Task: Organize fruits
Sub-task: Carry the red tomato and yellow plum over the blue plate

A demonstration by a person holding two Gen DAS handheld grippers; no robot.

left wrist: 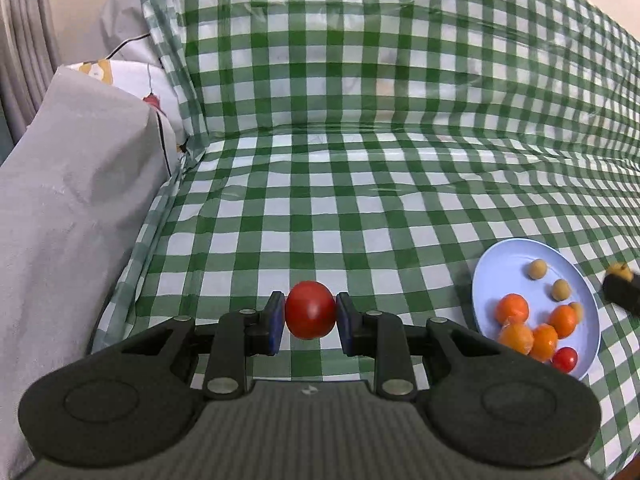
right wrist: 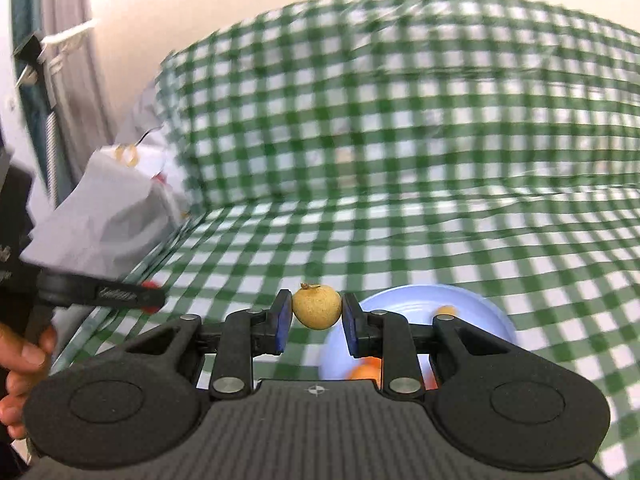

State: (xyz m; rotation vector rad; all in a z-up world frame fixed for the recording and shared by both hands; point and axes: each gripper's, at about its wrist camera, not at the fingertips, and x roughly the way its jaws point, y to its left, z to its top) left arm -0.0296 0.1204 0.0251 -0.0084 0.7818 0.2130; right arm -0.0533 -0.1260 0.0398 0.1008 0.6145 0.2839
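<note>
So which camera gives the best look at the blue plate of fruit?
The left wrist view: the blue plate is sharp, nearly whole, its fruit countable. In the right wrist view the plate is blurred and mostly hidden behind the right gripper.

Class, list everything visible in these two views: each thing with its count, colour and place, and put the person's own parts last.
plate: one, pale blue, on the cloth at right
oranges: four, orange, on the plate
cherry tomato: one, red, plate's near edge
small tan fruits: three, on the plate
checked cloth: one, green and white, covering the surface
grey sheet: one, at left
left gripper: black, holding a red tomato
right gripper: black, holding a tan fruit
hand: one, left edge of right view
</note>
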